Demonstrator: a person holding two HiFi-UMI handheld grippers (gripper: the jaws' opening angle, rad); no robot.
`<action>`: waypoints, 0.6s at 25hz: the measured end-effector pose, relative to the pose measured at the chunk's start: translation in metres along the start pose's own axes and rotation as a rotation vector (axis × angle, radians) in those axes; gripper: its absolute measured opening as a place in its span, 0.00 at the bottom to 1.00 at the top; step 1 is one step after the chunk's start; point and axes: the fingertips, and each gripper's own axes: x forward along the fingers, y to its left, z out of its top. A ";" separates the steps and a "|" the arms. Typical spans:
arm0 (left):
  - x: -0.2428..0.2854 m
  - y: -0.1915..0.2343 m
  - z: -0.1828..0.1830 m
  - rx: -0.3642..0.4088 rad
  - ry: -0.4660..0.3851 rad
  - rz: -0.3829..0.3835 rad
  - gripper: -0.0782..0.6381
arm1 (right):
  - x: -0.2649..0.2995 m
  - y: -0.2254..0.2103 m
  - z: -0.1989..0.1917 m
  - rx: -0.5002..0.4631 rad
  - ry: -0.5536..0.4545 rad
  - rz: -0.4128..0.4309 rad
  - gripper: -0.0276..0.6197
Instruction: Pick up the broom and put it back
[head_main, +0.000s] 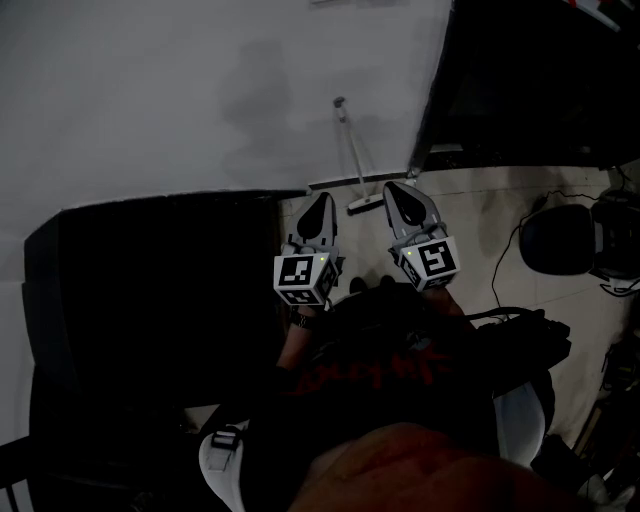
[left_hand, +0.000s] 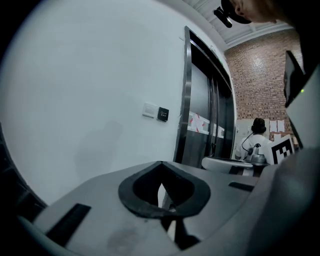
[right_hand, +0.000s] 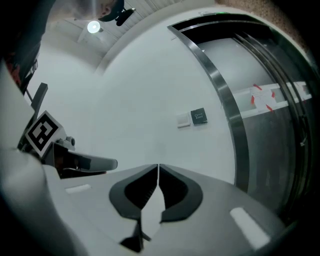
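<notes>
The broom (head_main: 352, 160) leans upright against the white wall, its thin pale handle rising from a light head (head_main: 365, 204) on the tiled floor. It stands just left of the dark door frame. Both grippers are held side by side in front of me, pointing at the wall. My left gripper (head_main: 320, 198) is a little left of the broom head, shut with nothing in it (left_hand: 161, 164). My right gripper (head_main: 394, 187) is just right of the broom head, also shut and empty (right_hand: 158, 166). Neither touches the broom.
Dark metal lift doors (head_main: 530, 80) fill the right of the wall. A large black block (head_main: 160, 290) stands at the left against the wall. A black round object (head_main: 557, 238) and cables (head_main: 505, 260) lie on the floor at right. A seated person (left_hand: 257, 132) is far off.
</notes>
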 end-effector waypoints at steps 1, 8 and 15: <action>-0.002 0.003 0.000 0.001 -0.005 0.002 0.12 | 0.002 0.002 0.001 -0.002 -0.008 0.002 0.09; -0.014 0.015 -0.003 -0.006 -0.023 0.016 0.12 | 0.013 0.011 -0.013 0.010 0.016 0.014 0.20; -0.017 0.021 -0.014 -0.028 0.008 0.045 0.12 | 0.016 0.006 -0.035 0.032 0.096 0.026 0.24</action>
